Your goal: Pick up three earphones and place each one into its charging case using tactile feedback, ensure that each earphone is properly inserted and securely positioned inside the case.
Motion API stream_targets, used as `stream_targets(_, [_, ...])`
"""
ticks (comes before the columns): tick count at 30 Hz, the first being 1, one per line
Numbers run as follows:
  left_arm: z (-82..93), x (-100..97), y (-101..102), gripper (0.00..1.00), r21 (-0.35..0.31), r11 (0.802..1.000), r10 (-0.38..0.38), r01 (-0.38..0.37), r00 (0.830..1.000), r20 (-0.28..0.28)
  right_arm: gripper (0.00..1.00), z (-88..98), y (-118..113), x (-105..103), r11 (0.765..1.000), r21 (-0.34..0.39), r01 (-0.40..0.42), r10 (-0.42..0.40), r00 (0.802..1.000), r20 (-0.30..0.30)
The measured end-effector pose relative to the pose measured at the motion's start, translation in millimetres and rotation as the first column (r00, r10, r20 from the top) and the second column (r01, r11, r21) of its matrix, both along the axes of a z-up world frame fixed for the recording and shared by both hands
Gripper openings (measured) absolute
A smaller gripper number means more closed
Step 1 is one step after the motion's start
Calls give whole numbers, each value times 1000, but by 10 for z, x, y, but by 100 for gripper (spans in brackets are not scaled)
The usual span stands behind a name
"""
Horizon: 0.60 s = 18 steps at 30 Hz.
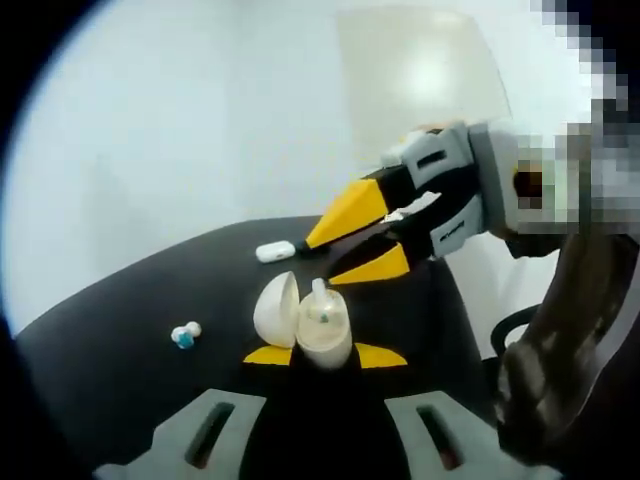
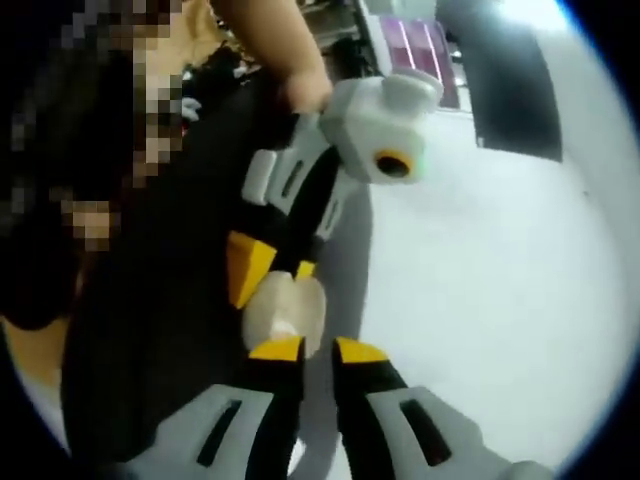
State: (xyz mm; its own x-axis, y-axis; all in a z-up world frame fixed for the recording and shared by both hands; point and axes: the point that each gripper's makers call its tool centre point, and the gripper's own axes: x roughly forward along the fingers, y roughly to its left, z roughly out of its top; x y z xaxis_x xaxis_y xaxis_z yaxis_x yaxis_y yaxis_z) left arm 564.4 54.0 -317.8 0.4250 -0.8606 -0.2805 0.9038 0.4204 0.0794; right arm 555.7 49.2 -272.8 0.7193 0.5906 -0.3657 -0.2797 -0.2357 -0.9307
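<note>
Nearest the lens in the left gripper view, the left gripper (image 1: 322,355) has its yellow-tipped jaws clamped on the base of an open white charging case (image 1: 322,328), whose lid (image 1: 276,309) is swung back to the left. An earphone (image 1: 320,292) stands stem-up in the case's well, not visibly seated flush. The right gripper (image 1: 372,240) reaches in from the right, its tips hovering just above and behind the case; its jaws stand a little apart and hold nothing that can be seen. In the right gripper view, the right gripper (image 2: 318,350) points at the same case (image 2: 285,312), with the left gripper (image 2: 268,268) gripping it from the far side.

On the black tabletop (image 1: 120,340), a second earphone with a blue tip (image 1: 185,335) lies loose to the left of the case, well apart from it, and a small white piece that looks like another earphone or a closed case (image 1: 275,251) rests near the far edge.

Both case and earphones look light, hard and glossy, so likely slippery under the tips; the earphone's stem seems the best place to pinch, with gentle pressure. The lid's hinge looks fragile. Room is open left of the case, but the far edge sits close behind the white piece.
</note>
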Motion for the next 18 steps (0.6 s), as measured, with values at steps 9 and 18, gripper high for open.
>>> stream_targets(9, [1, 4, -3, 18, 1, 1000, 1, -1, 1000, 8, 15, 30, 1, 30, 990, 137, 11, 9, 990, -142])
stream_targets(18, [2, 3, -4, 18, 2, 1000, 1, -1, 1000, 13, 15, -6, -95, 91, 963, 261, 62, 12, 961, -276])
